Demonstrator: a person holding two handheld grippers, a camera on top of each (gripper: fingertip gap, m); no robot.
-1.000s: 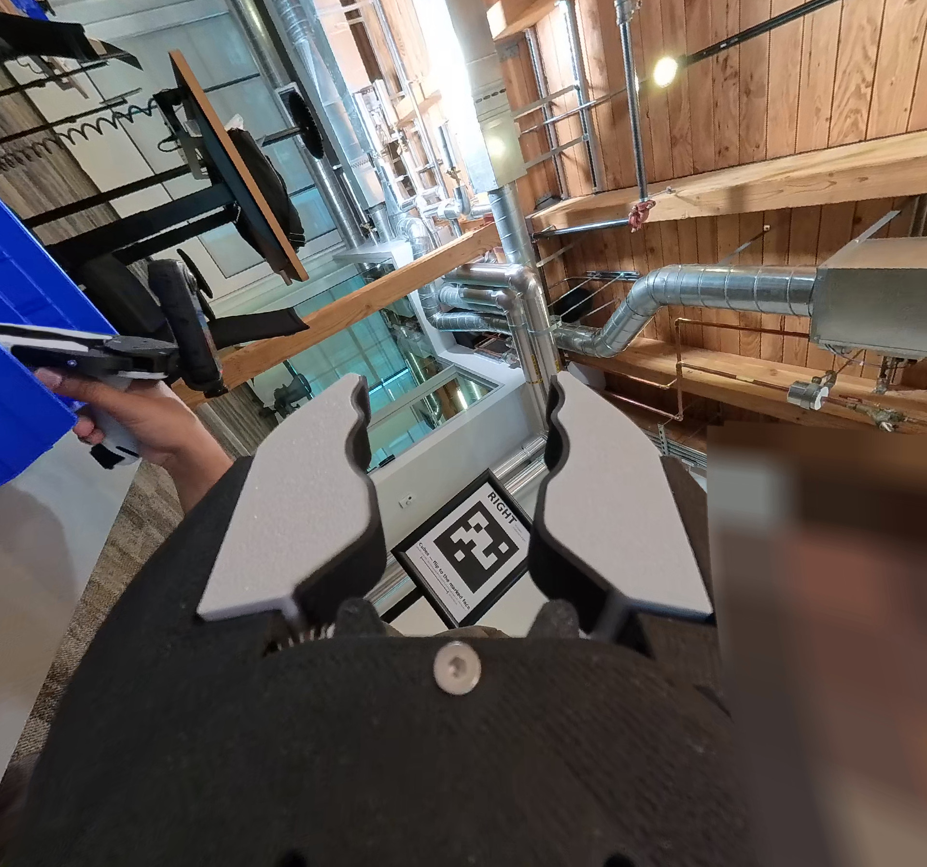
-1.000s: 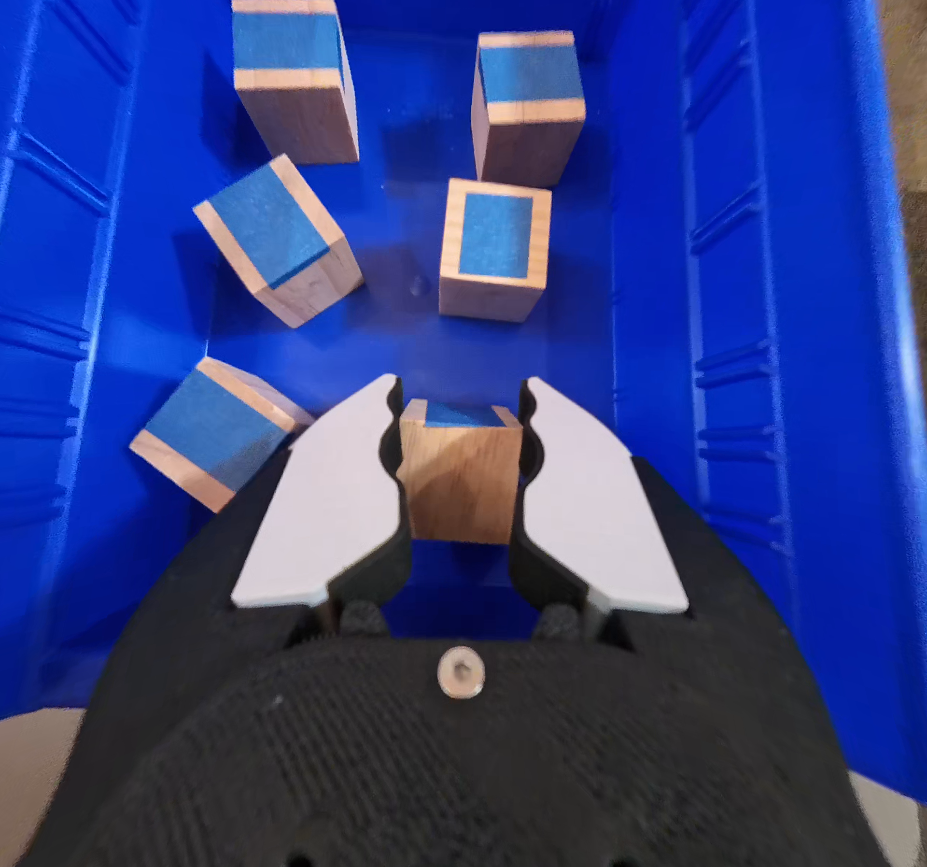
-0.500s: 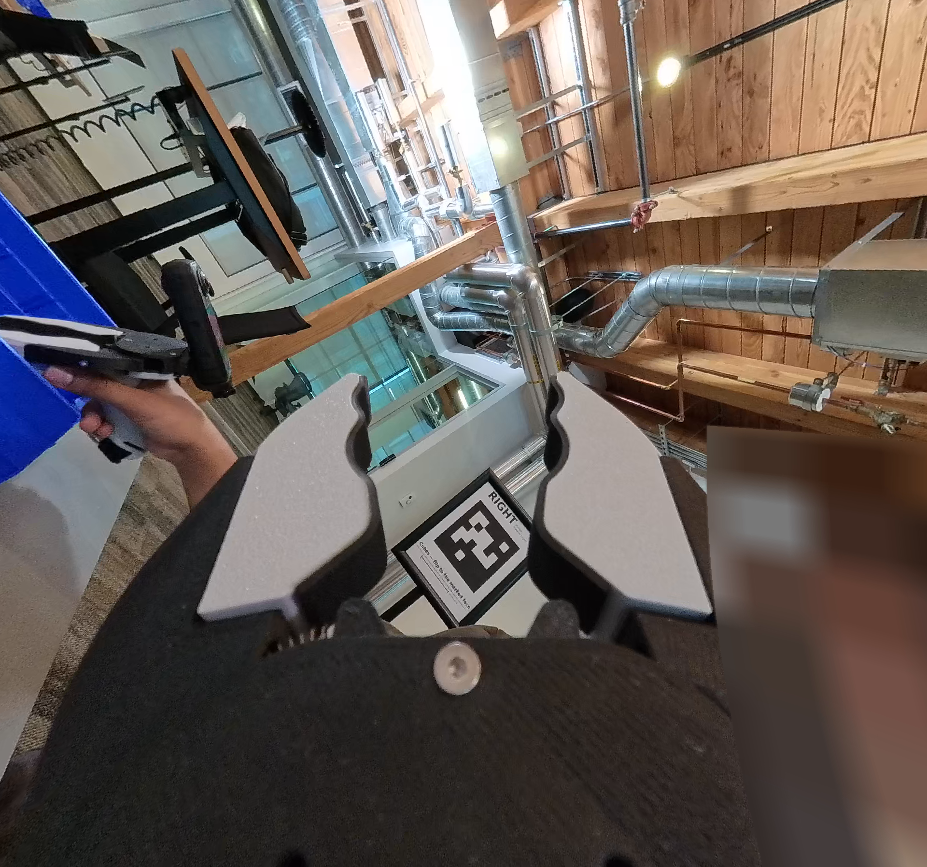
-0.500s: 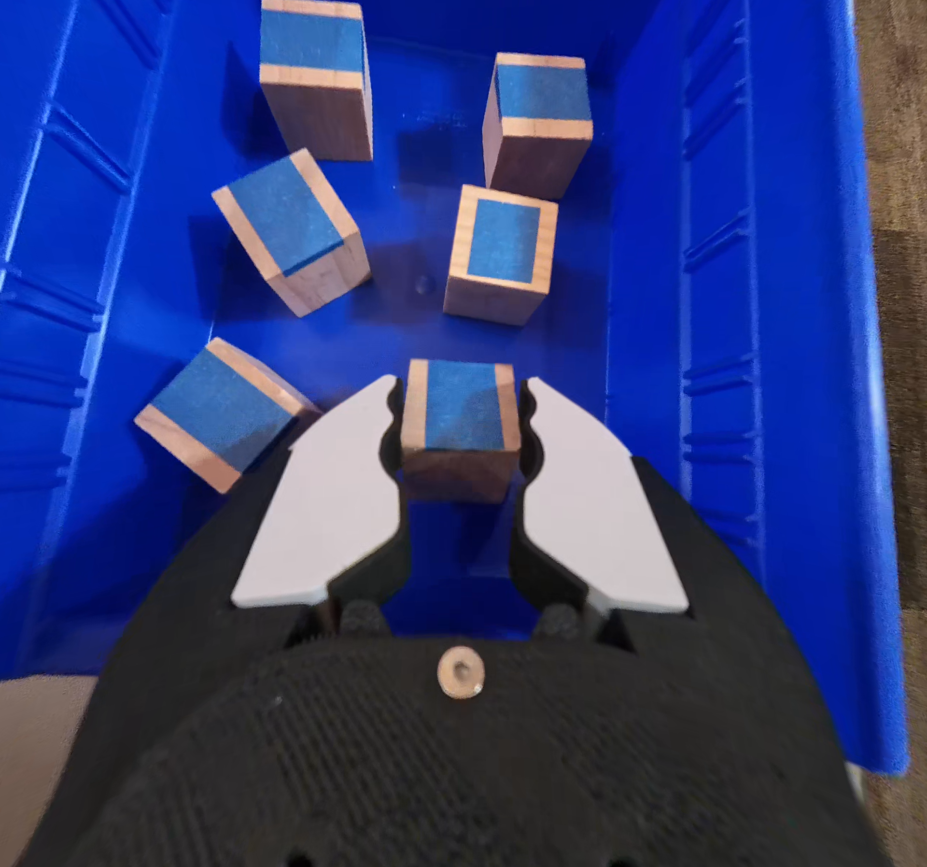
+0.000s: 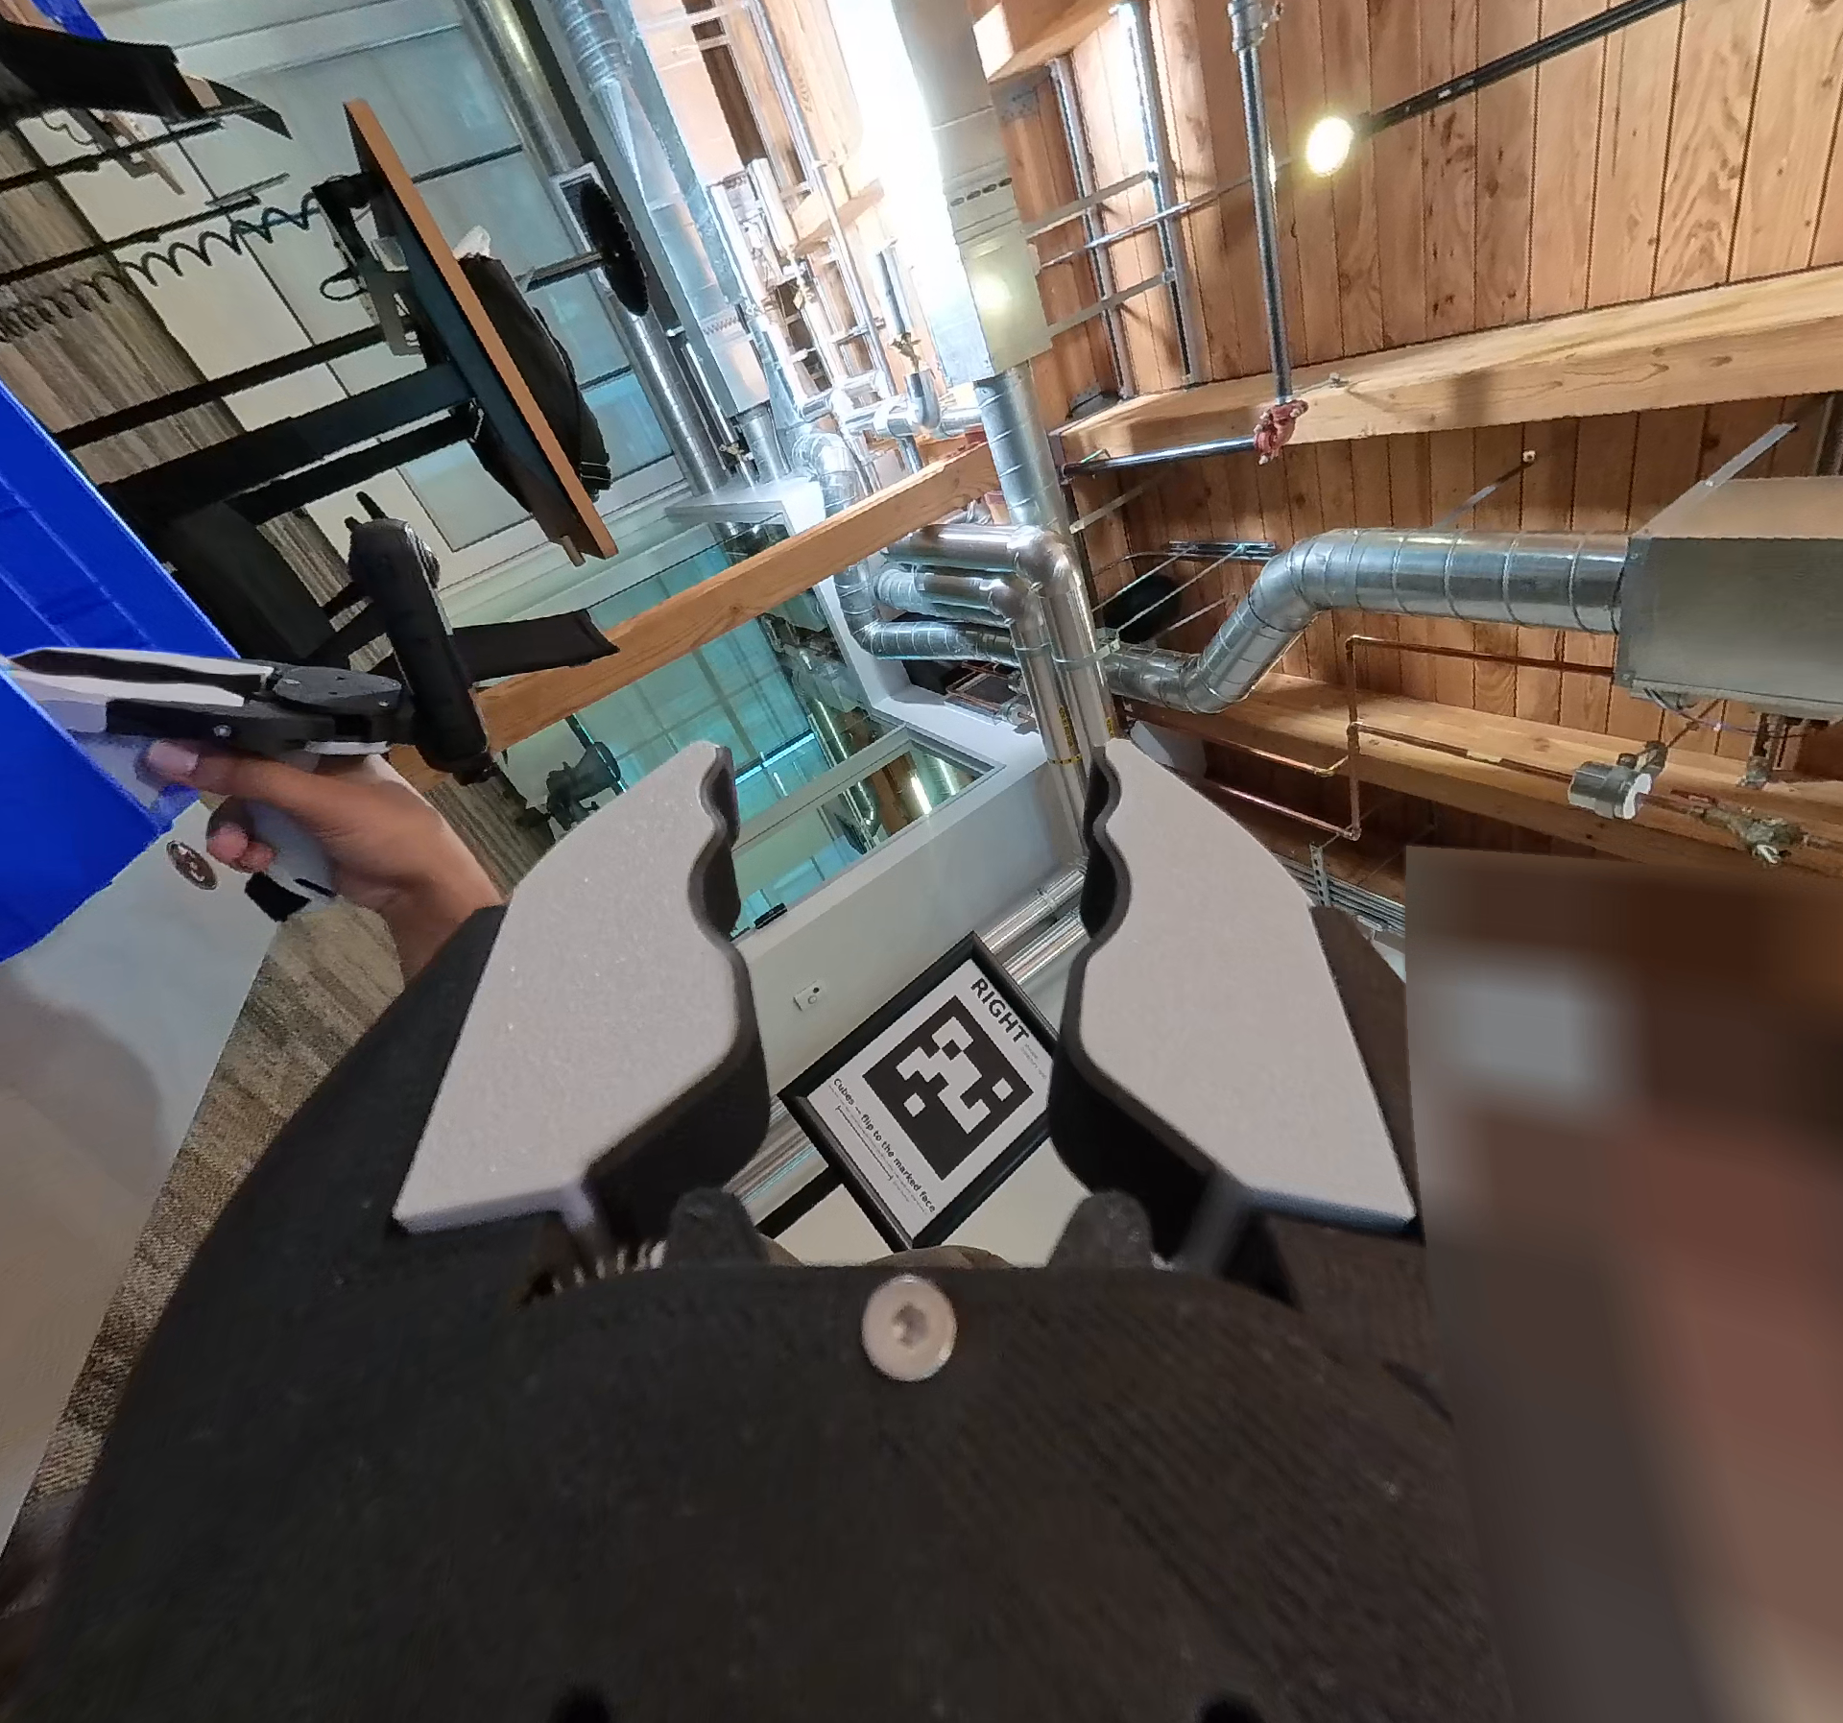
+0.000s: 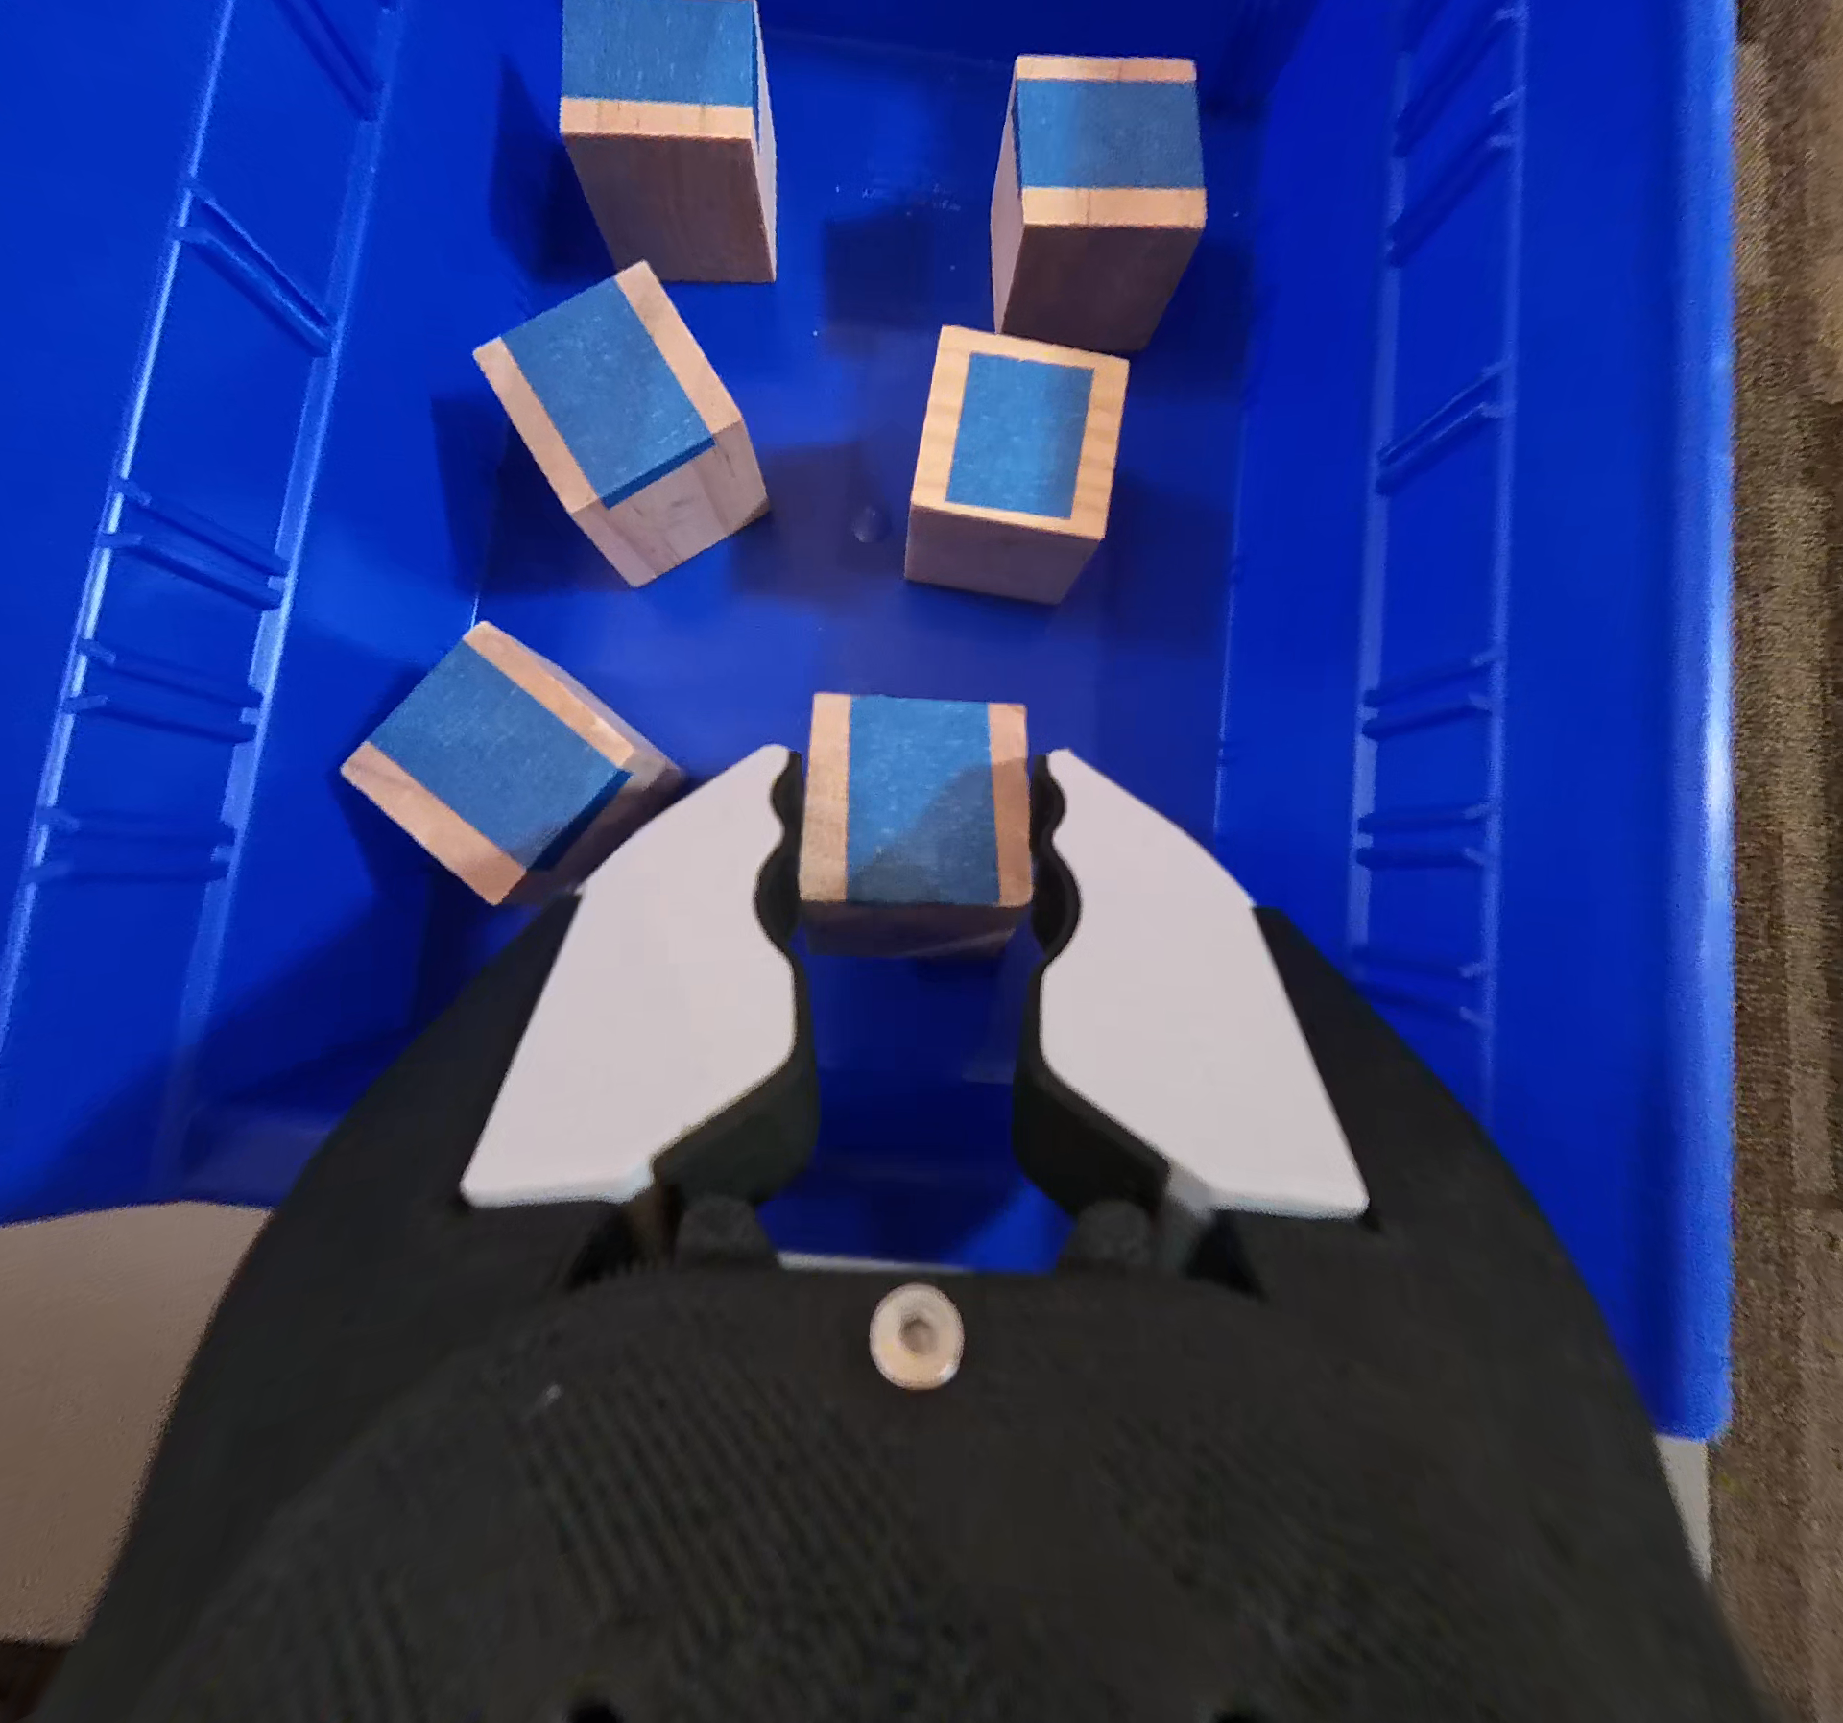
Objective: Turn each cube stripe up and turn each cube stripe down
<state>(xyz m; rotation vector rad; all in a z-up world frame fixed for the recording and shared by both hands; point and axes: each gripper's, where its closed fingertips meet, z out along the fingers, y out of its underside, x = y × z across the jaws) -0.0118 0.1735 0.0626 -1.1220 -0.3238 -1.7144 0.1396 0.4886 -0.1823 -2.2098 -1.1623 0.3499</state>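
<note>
Right now the right gripper (image 6: 913, 837) has its two fingers closed on a wooden cube (image 6: 915, 803) low in the middle of the right wrist view, with one finger on each side of it. That cube shows its blue stripe on top. It sits inside the blue bin (image 6: 1476, 578), near the front. Five more cubes are in the bin too: one at the lower left (image 6: 499, 763), one at the middle left (image 6: 618, 434), one at the upper left (image 6: 663, 114), one at the upper right (image 6: 1102, 194), and one in the middle (image 6: 1017, 463). All six have blue tape facing up, so the stripe-up part looks done or almost done. I think the held cube only needs to be let go. The stripe-down part looks not yet started, since no cube shows a bare top. The left gripper (image 5: 913, 862) is far from the bin and points up at the wooden ceiling and pipes. Its fingers are wide apart and hold nothing. In that view, at the left edge, a hand (image 5: 329, 827) holds the other gripper beside the bin.
</note>
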